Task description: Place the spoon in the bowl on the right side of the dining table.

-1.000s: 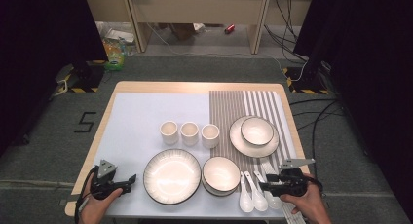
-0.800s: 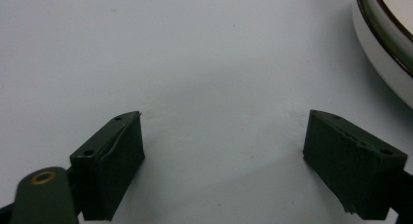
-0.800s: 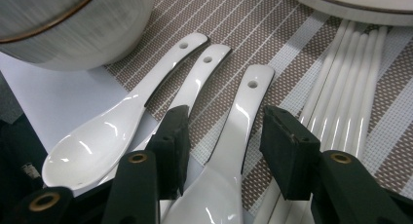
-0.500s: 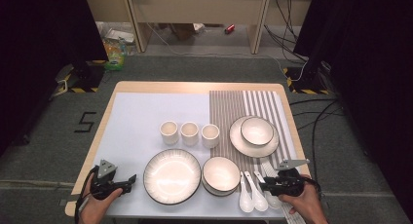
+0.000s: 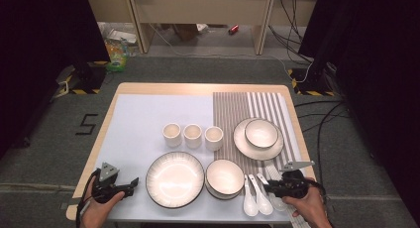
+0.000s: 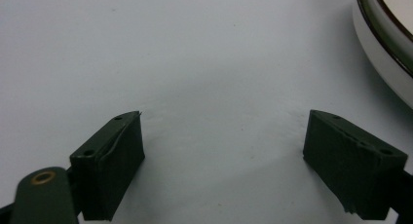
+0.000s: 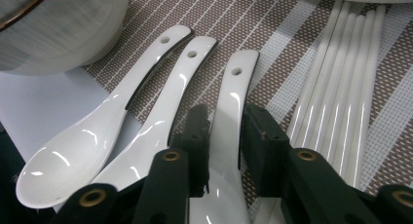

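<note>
Three white spoons lie side by side at the front right, partly on the striped placemat. My right gripper has just been closing, and its pads now sit against both sides of the handle of the rightmost spoon, which rests on the mat. In the high view that gripper lies low at the front right edge, beside the other two spoons. My left gripper stands open on the bare white cloth, with nothing between its fingers. It is left of the large plate.
Several white chopsticks lie just right of the held spoon. A bowl stands left of the spoons. Three cups line the middle. A smaller bowl sits on a plate on the mat.
The right gripper's jaws have drawn together over the rightmost spoon. Both hands stay in place, and the left gripper looks the same.
</note>
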Available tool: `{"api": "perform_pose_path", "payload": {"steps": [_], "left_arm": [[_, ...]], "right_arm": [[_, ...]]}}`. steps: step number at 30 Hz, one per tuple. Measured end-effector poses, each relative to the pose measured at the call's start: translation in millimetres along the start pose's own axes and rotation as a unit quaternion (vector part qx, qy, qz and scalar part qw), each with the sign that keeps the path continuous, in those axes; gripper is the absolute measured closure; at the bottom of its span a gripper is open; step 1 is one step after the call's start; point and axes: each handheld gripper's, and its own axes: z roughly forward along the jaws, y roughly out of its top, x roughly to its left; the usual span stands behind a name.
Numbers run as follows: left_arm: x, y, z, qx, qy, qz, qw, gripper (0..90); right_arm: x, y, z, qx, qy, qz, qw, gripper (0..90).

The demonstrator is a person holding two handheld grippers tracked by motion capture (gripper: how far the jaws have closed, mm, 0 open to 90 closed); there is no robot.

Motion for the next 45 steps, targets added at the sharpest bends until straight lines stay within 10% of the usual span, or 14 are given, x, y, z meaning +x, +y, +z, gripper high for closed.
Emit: {"api": "perform_pose_path", "payload": {"steps": [18,45], "left_arm": [[0.3,0.2,-0.2,0.002,-0.003,-0.002,1.0,13.9],[0.5,0.3,-0.2,0.003,-0.003,-0.003,1.0,13.9]], "right_arm": [[-0.5,4.7,1.3,0.006,0.02,-0.016,0.9996,83.7],[-1.1,31.0,-27.7,-0.055,0.037,-0.036,0.9972,85.3]]}}
